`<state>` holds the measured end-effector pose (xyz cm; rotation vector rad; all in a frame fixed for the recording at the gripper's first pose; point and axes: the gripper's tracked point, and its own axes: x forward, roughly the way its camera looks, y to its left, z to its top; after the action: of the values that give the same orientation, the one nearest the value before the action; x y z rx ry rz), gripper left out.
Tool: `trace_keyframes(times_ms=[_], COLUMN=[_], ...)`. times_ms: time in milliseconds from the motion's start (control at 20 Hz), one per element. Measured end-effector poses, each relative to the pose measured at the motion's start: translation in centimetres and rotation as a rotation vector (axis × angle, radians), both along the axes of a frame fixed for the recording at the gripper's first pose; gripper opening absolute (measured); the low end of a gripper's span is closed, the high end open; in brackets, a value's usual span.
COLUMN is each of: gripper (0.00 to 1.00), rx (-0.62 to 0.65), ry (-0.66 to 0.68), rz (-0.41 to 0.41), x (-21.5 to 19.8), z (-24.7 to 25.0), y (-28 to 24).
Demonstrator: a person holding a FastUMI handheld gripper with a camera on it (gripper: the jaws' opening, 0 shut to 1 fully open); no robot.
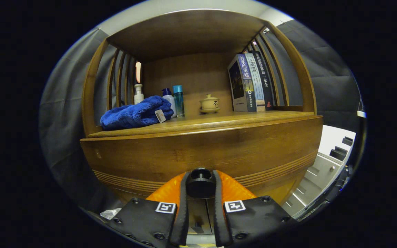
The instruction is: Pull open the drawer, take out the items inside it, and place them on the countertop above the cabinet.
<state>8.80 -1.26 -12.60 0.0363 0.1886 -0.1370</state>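
the gripper [200,193] has both fingers clamped on the black round knob [200,184] of the drawer [219,155] under the countertop [219,120]; pull straight back, level, keeping the squeeze firm so it can't slip

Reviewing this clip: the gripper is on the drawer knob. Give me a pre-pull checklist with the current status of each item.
1. Black knob sits between the gripper fingers: ok.
2. Both fingers pressing the knob: ok, they appear to close on its sides.
3. Drawer front closed, not yet pulled: ok.
4. Countertop has bare room between the blue towel and the books: ok.
5. Drawer contents: cannot tell, hidden.
6. Lidded cup stands back from the edge: ok.
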Motion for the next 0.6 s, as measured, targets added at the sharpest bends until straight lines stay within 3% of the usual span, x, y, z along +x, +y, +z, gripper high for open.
trace_keyframes(times_ms=[600], gripper=[0.37], rx=[-0.003], ry=[0.017], rz=[0.009], x=[-8.7], z=[0.6], y=[1.4])
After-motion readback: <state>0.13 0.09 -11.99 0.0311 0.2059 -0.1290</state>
